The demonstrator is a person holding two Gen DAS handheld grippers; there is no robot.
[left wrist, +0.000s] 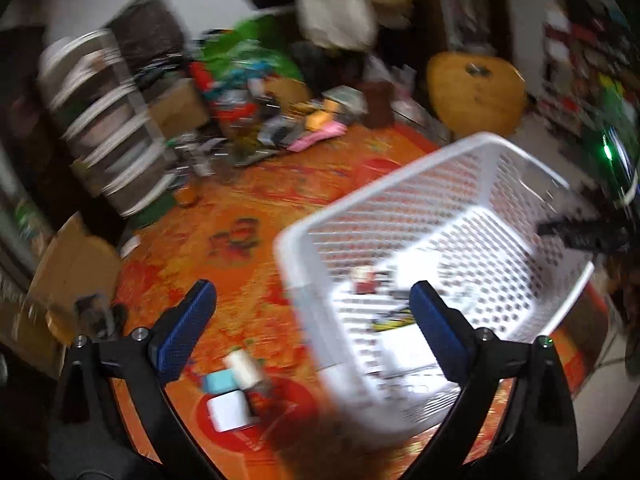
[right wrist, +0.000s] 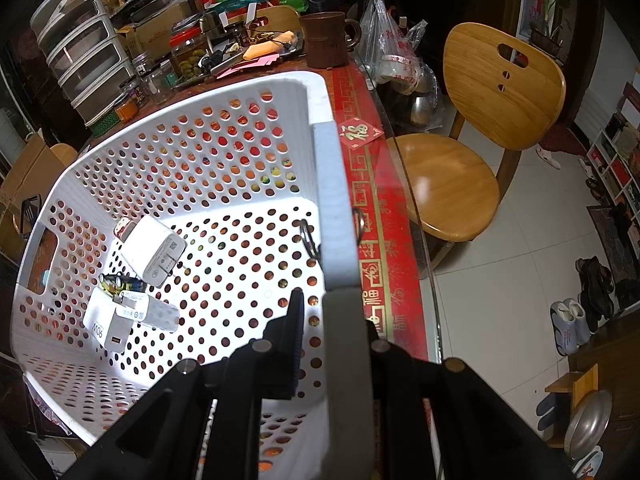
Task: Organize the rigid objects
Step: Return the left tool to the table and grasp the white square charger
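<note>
White perforated basket [right wrist: 248, 92] holds 2 white chargers [right wrist: 154, 250].

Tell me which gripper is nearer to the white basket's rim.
Right. The right gripper is shut on the white basket, its fingers clamping the rim. The left gripper hangs open beside and above the basket, touching nothing.

Glass-topped desk [right wrist: 394, 200] over red-and-orange patterned cloth, bearing white perforated plastic basket [right wrist: 224, 152], brown ceramic mug [right wrist: 326, 40], grey plastic drawer unit [right wrist: 80, 44], small white boxes [left wrist: 232, 408] beside the basket.
</note>
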